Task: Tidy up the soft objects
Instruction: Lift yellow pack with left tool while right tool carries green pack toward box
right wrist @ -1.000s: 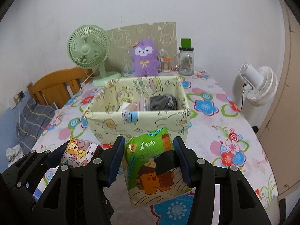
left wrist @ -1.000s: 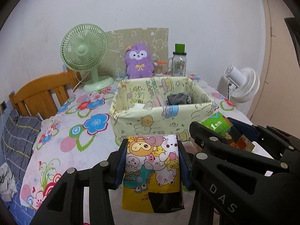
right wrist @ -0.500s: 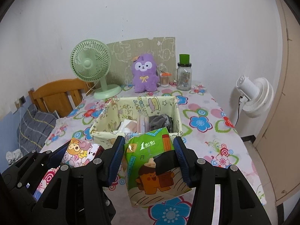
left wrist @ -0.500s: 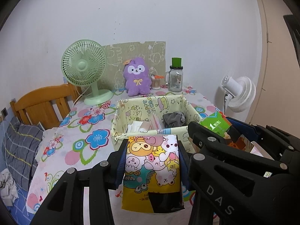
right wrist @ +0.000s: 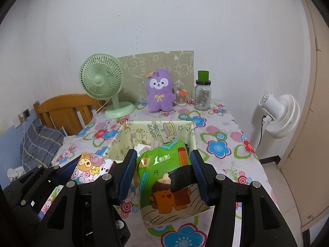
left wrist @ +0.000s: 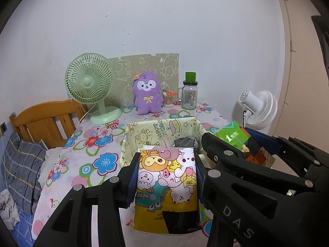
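Observation:
My left gripper [left wrist: 167,160] is shut on a yellow cartoon-print tissue pack [left wrist: 166,185] and holds it in the air before the pale yellow fabric storage box [left wrist: 144,131]. My right gripper [right wrist: 163,160] is shut on a green tissue pack [right wrist: 166,175], also raised before the box [right wrist: 156,127]. Each pack shows in the other view: the green one in the left wrist view [left wrist: 232,136], the yellow one in the right wrist view [right wrist: 92,168]. The box holds a grey cloth [left wrist: 186,142] and pale items.
On the floral tablecloth [left wrist: 98,144] at the back stand a green fan [left wrist: 90,86], a purple plush [left wrist: 146,94], a glass jar with green lid [left wrist: 189,94] and a small cotton-swab pot [left wrist: 168,100]. A wooden chair [left wrist: 45,121] is left, a white fan [left wrist: 259,109] right.
Both grippers have risen and drawn back with their packs, so the box now looks smaller and lower and more of its inside shows. Both grips are unchanged.

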Demonstrator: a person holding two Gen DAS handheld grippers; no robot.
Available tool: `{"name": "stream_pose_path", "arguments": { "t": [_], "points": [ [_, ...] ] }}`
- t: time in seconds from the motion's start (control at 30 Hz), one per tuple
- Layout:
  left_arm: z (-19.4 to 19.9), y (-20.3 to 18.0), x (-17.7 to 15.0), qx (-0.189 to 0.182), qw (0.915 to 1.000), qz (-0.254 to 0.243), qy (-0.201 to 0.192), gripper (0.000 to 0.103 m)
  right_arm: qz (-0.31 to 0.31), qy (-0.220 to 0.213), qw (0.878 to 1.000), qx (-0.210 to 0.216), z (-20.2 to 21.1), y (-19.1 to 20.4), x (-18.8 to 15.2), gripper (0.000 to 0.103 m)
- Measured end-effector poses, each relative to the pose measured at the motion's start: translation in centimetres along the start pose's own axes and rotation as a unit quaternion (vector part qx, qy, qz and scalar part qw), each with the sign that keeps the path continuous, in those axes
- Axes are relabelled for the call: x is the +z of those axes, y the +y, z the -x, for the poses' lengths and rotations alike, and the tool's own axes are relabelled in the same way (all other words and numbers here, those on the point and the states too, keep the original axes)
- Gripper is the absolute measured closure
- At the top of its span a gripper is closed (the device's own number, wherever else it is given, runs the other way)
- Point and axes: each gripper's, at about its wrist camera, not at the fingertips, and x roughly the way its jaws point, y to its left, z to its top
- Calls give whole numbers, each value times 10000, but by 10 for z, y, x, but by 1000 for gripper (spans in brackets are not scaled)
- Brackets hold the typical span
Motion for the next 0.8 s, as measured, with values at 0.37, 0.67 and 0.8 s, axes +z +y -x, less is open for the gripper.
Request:
{"name": "stream_pose_path", "arguments": {
  "t": [0.37,0.67,0.8],
  "points": [
    [-15,0,11,-36,10000,-16,45,54,-5,48,10000,-30,-13,-4,12,46],
    [-32,4,21,-51,9999,-7,99,54,-23,105,9999,-48,-33,-7,21,46],
    [-39,6,27,-33,9999,13,96,54,-13,100,9999,-29,-43,-7,28,46]
  ]
}}
